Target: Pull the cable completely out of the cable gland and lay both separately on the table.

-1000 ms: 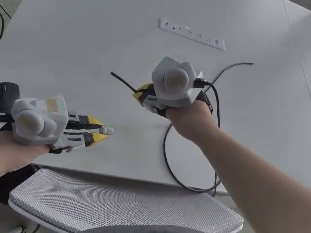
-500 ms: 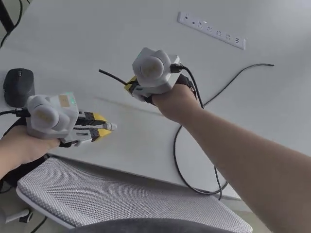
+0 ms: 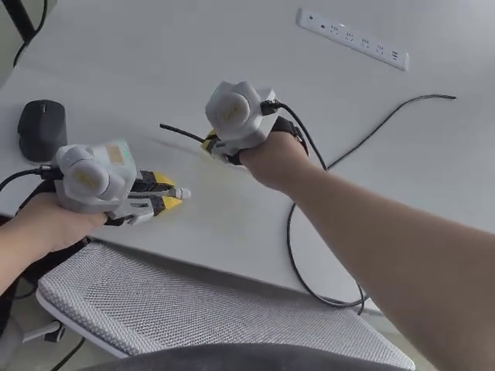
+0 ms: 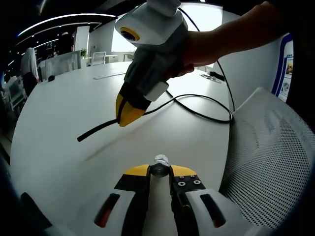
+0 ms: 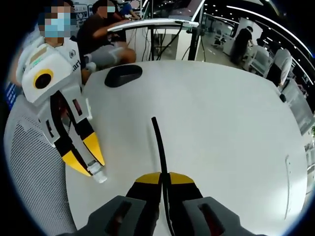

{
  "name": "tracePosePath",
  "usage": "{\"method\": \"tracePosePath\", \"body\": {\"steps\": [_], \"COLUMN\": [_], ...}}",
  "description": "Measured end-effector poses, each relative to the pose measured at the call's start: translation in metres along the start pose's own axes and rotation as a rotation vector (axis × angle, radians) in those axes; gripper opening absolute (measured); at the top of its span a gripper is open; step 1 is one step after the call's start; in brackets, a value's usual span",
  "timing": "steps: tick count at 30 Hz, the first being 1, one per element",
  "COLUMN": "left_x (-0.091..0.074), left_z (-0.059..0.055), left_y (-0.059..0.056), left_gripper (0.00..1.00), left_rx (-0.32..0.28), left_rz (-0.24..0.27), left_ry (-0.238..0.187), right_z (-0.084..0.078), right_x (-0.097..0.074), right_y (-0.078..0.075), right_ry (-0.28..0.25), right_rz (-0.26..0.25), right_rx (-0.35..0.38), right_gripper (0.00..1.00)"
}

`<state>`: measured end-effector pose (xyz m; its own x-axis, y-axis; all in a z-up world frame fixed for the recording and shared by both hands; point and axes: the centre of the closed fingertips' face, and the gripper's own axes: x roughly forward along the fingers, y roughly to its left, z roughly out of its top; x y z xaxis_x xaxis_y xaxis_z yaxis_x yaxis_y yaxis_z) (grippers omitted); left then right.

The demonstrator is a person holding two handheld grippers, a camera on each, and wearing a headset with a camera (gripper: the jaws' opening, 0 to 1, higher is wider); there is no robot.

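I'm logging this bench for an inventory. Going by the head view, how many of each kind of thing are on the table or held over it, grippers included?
grippers: 2, the left gripper and the right gripper
cable: 1, held in the right gripper
cable gland: 1, held in the left gripper
mouse: 1
power strip: 1
total: 6

Desk [image 3: 155,54]: 1. Hand-held grippers: 2, namely left hand-held gripper [image 3: 172,196] and right hand-held gripper [image 3: 207,143]. Black cable [image 3: 176,131]: 1. Cable gland [image 3: 183,192]: 1. Mouse [image 3: 42,127]: 1. Power strip [image 3: 353,39]: 1. Mesh chair [image 3: 193,309]: 1.
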<state>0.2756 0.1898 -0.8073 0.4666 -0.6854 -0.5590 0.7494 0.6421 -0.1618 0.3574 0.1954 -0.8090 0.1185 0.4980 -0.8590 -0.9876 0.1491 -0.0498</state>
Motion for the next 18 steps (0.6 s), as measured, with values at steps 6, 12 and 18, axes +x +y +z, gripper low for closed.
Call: {"method": "tracePosePath", "body": {"steps": [6, 12, 18], "left_x": [0.001, 0.001, 0.001], "left_z": [-0.004, -0.005, -0.009], "left_y": [0.004, 0.004, 0.005], "left_gripper": [0.16, 0.16, 0.16], "left_rx": [-0.004, -0.003, -0.003], "left_rz": [0.013, 0.014, 0.014], "left_ry": [0.007, 0.009, 0.025], "right_z": [-0.002, -0.005, -0.011], "right_x": [0.005, 0.008, 0.01], "right_y": [0.002, 0.006, 0.006], "right_ry": [0.006, 0.017, 0.035], "right_rz": [0.007, 0.013, 0.018], "right_rx": [0.0, -0.017, -0.002], "right_gripper": [0.0, 0.0, 0.0]}}
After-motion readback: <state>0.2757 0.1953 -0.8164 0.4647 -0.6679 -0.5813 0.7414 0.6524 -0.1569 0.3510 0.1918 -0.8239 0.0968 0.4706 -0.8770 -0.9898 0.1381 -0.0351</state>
